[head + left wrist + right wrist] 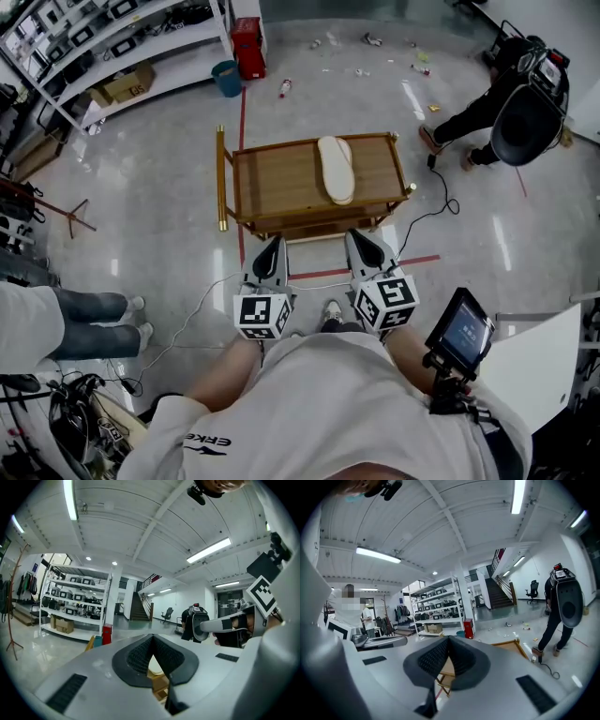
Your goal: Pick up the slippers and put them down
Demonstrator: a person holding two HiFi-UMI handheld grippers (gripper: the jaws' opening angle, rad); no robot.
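A single cream slipper (pixel 336 169) lies sole-up on the top of a low wooden cart (pixel 281 183), right of its middle. Both grippers hover side by side short of the cart's near edge, close to my body and well clear of the slipper. My left gripper (pixel 270 255) has its jaws together with nothing between them; in the left gripper view (pixel 153 637) a bit of the slipper (pixel 156 667) shows below the closed tips. My right gripper (pixel 366 249) is likewise shut and empty, with the cart's corner (pixel 520 645) visible past its closed tips (pixel 449 638).
A person with a backpack rig (pixel 511 112) stands at the far right, with a cable (pixel 427 211) trailing toward the cart. Another person's legs (pixel 89 319) are at the left. Shelving (pixel 112 47), a red box (pixel 248 47), a blue bin (pixel 226 78) and scattered litter lie beyond.
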